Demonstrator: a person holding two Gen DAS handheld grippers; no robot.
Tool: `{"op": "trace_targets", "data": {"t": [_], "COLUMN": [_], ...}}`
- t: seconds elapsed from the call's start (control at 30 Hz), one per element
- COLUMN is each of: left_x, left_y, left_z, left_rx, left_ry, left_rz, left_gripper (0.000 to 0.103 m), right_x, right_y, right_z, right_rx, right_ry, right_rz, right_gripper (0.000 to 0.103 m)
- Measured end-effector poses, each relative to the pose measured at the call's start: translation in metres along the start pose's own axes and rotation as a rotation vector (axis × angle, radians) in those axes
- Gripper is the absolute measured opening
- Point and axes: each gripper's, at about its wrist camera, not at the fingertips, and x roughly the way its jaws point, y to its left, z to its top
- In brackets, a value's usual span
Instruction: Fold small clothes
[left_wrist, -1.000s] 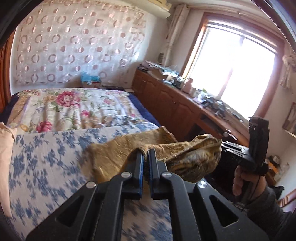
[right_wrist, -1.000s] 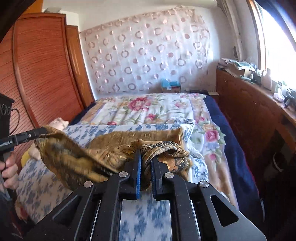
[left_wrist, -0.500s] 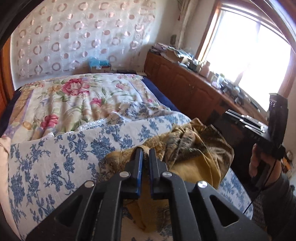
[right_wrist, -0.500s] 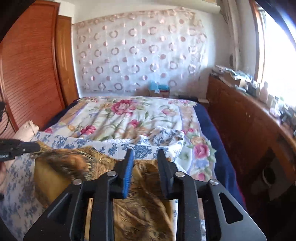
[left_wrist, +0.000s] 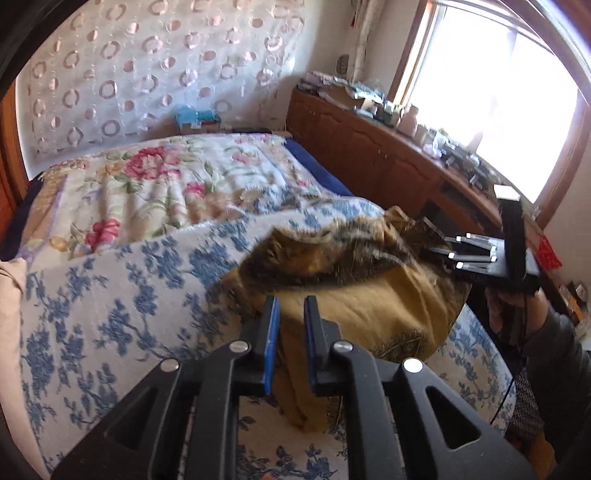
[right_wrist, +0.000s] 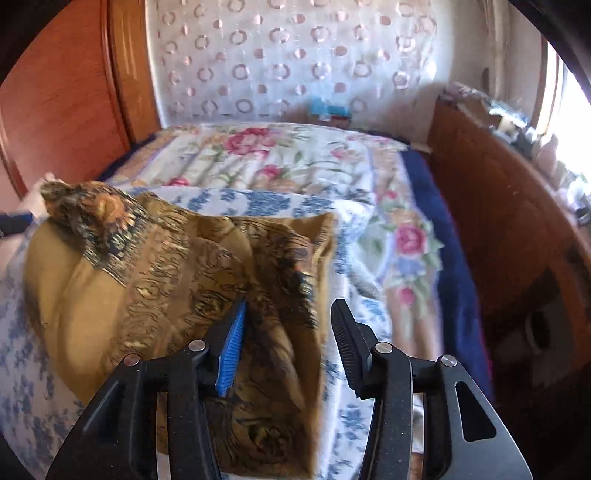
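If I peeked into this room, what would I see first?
A crumpled gold patterned cloth lying on the blue-flowered bedspread, right in front of both grippers. The right gripper is open above it. Behind, a quilt with big pink flowers covers the bed, and a bright window shines on the right.

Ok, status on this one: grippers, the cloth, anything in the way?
Right gripper open, just released. Left gripper jaws just parting, nothing pinched. Mustard patterned cloth lies rumpled on the blue-flowered bedspread. Nothing in the way.

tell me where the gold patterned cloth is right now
The gold patterned cloth lies folded over on the blue-flowered bedspread at the near end of the bed, just ahead of both grippers, with the rose-print quilt beyond it.
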Motion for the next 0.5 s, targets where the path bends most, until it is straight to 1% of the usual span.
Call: {"op": "trace_targets", "data": {"t": [0.03,0.07,0.13,0.17,0.2,0.27,0.37,0.5], "left_x": [0.006,0.012,0.016,0.018,0.019,0.022,0.035,0.055], "left_y": [-0.001,0.0,-0.002,-0.002,-0.001,0.001,0.01,0.017], "left_z": [0.0,0.0,0.002,0.004,0.005,0.009,0.012,0.008], "left_rx": [-0.002,-0.005,0.0,-0.004,-0.012,-0.024,-0.041,-0.04], "left_ry": [0.01,0.019,0.019,0.011,0.009,0.004,0.031,0.089], "left_rz": [0.004,0.009,0.028,0.034,0.031,0.049,0.078,0.118], "left_gripper": [0.01,0.01,0.01,0.01,0.01,0.01,0.01,0.01], "right_x": [0.0,0.001,-0.001,-0.005,-0.01,-0.013,-0.002,0.0], "right_y": [-0.001,-0.001,0.003,0.004,0.003,-0.001,0.001,0.004], "right_z": [0.001,0.003,0.006,0.007,0.009,0.011,0.01,0.007], "right_rx": [0.002,-0.003,-0.032,-0.046,-0.049,-0.027,-0.035,-0.039], "right_ry": [-0.001,-0.005,-0.02,-0.057,-0.093,-0.117,-0.078,-0.076], "right_rz": [0.016,0.036,0.051,0.042,0.029,-0.04,-0.071,-0.072], "right_gripper": [0.036,0.011,0.01,0.009,0.009,0.007,0.007,0.007]}}
